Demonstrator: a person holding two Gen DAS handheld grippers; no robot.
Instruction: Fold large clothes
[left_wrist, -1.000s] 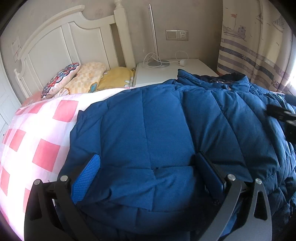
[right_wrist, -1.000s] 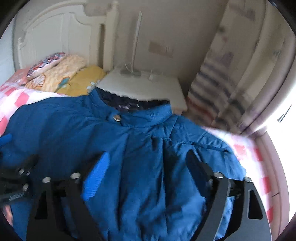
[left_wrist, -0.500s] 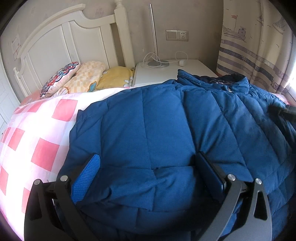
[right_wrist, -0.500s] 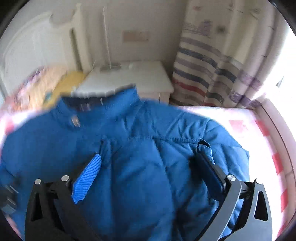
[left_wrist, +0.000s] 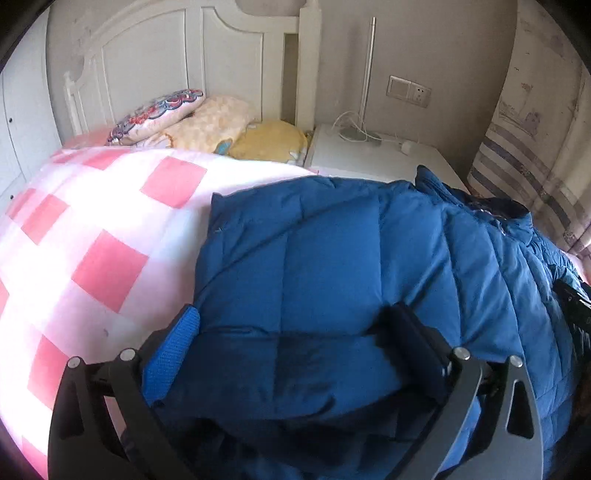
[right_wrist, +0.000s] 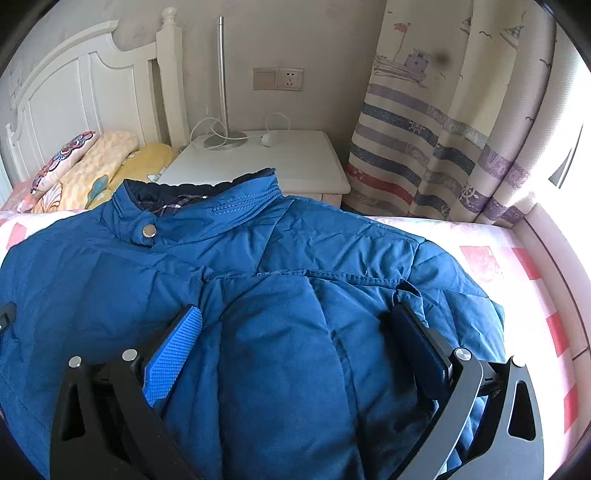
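A large blue quilted jacket (left_wrist: 332, 266) lies spread on the bed, its collar (right_wrist: 207, 206) with a snap button towards the nightstand. My left gripper (left_wrist: 291, 314) hovers over the jacket's left half near its edge, jaws wide apart and open, with puffy fabric bulging between the pads. My right gripper (right_wrist: 295, 310) stands open just as wide over the jacket (right_wrist: 295, 258) at the folded sleeve and shoulder on the right; its pads flank the fabric without pinching it. Each gripper shows as a dark part at the edge of the other's view.
A pink-and-white checked quilt (left_wrist: 92, 240) covers the bed. Pillows (left_wrist: 207, 125) lean on the white headboard (left_wrist: 166, 74). Beyond the collar is a white nightstand (right_wrist: 258, 158) with a lamp pole (right_wrist: 221, 74) and cable. A striped curtain (right_wrist: 443, 129) and a pale ledge (right_wrist: 554, 277) bound the right side.
The left gripper has shifted left and rolled, so more quilt shows. The right gripper swung right across the jacket, its view went from blurred to sharp, and its jaws spread slightly wider.
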